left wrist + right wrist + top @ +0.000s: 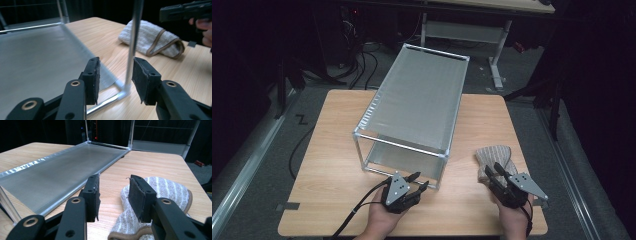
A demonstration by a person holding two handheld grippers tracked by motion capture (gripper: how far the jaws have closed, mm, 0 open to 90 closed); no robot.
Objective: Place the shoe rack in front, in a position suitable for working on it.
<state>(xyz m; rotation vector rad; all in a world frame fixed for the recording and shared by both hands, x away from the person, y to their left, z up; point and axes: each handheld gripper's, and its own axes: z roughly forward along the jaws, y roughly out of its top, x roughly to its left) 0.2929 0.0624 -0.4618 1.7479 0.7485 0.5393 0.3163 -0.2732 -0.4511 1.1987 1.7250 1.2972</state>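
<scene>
Fingers of both the left gripper (420, 181) and the right gripper (494, 169) stand partly apart and hold nothing, the left beside the rack's (412, 107) near corner post, the right just over the mitt (495, 156) lying right of the rack, so picking up the mitt looks next: lower and close.

A dim lab is showing here.
Cables (362, 60) are trailing over grey floor (272, 150) beneath desk legs (497, 65).
</scene>
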